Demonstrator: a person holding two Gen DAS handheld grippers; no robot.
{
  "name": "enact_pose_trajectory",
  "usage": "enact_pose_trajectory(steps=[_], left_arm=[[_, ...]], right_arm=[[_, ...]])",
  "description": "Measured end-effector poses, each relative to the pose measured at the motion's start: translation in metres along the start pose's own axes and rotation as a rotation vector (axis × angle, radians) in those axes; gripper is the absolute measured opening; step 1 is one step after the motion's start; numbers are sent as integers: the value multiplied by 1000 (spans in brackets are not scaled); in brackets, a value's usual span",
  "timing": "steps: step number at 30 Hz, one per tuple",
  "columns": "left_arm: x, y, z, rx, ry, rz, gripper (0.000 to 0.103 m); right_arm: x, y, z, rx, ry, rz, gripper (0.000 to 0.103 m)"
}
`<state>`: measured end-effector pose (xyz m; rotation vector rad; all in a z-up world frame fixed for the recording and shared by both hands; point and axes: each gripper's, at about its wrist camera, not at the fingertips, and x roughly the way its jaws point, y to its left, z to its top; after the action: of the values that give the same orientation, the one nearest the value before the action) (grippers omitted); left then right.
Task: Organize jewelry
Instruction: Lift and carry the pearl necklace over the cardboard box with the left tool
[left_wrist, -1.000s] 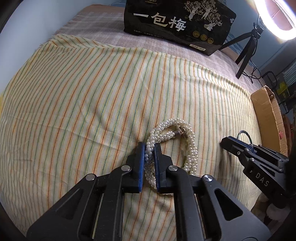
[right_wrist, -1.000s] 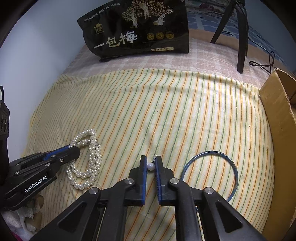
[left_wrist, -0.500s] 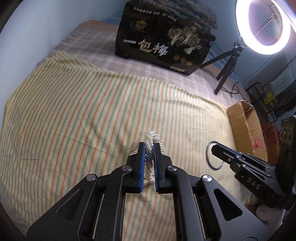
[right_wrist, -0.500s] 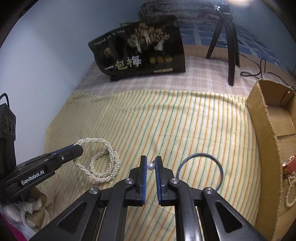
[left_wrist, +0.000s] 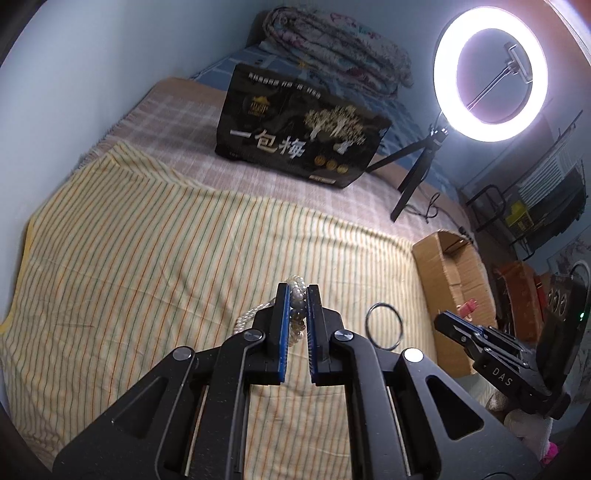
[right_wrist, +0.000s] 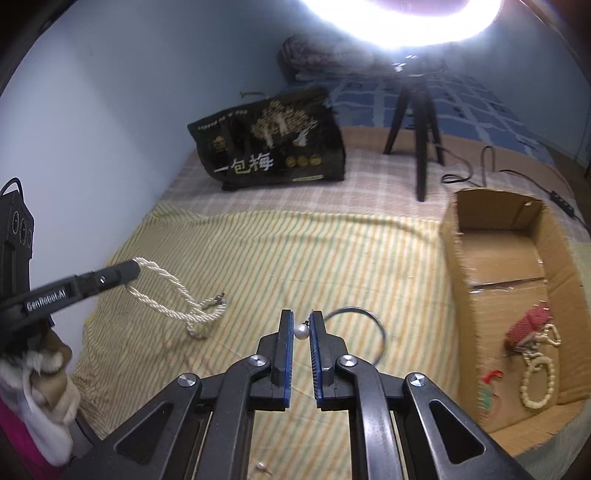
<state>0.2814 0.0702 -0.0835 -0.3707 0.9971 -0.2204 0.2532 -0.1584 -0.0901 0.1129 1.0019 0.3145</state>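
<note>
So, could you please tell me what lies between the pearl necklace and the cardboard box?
In the right wrist view, a thin metal hoop lies on the striped cloth between the pearl necklace and the cardboard box.

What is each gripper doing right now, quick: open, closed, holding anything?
Left gripper: closed on the pearl necklace, which hangs from it.
Right gripper: closed on a small pearl earring.
</note>
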Motion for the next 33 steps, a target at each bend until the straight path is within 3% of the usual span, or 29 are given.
enact_pose_trajectory(steps=[14, 22, 33], left_arm=[[-30, -37, 6, 46, -72, -39, 6], [-48, -65, 14, 65, -110, -102, 6], [-39, -125, 30, 148, -113, -137, 6]], right_arm=[[-59, -43, -17, 28, -66, -43, 6], [-81, -59, -21, 52, -99, -49, 6], [-103, -99, -33, 95, -117, -94, 6]])
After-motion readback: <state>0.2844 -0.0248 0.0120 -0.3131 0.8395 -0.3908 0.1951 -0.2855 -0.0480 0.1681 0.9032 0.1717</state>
